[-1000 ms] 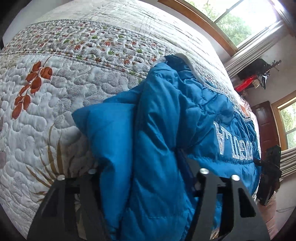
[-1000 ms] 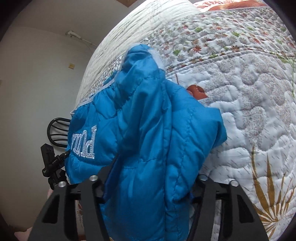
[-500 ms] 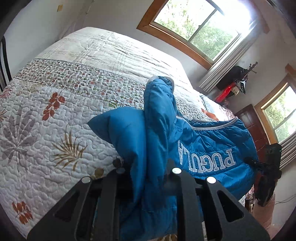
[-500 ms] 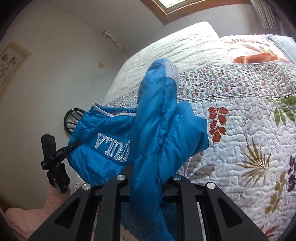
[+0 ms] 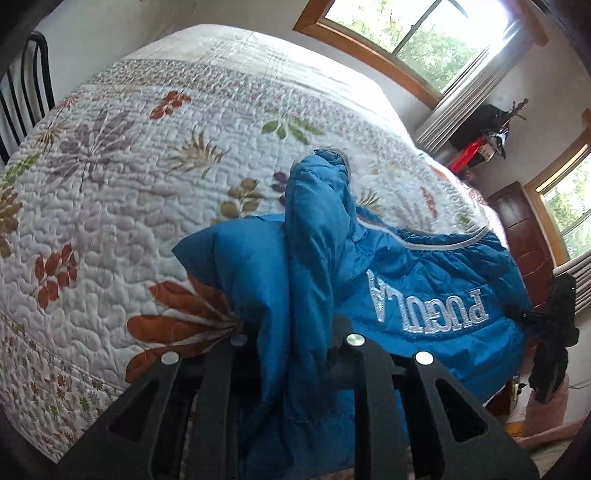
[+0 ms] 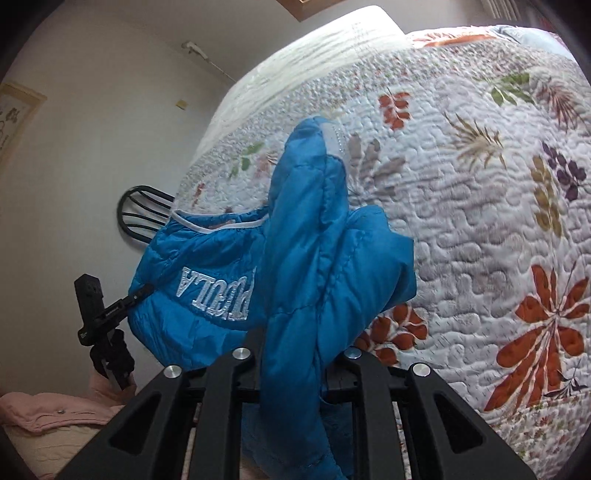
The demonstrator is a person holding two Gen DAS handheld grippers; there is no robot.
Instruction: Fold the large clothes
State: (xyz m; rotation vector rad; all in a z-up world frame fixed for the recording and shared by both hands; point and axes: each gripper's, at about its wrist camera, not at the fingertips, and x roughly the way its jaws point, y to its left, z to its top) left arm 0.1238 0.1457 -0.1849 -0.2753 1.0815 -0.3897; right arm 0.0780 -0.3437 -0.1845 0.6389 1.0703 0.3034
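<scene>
A blue quilted jacket with white "PUGULA" lettering hangs stretched between my two grippers above the near edge of the bed. My left gripper is shut on one bunched end of it, a sleeve standing up between the jaws. My right gripper is shut on the other bunched end. The lettered panel sags between them. The right gripper also shows in the left wrist view, the left gripper in the right wrist view.
The bed carries a white quilt with leaf and flower prints. A black chair back stands at the bed's left side. Windows and a dark door lie beyond. Pink fabric lies low on the left.
Both grippers have pulled back and lifted with the jacket, drawing it toward the bed's near edge. The jaws closed tighter on the fabric. The lettered panel has come into view.
</scene>
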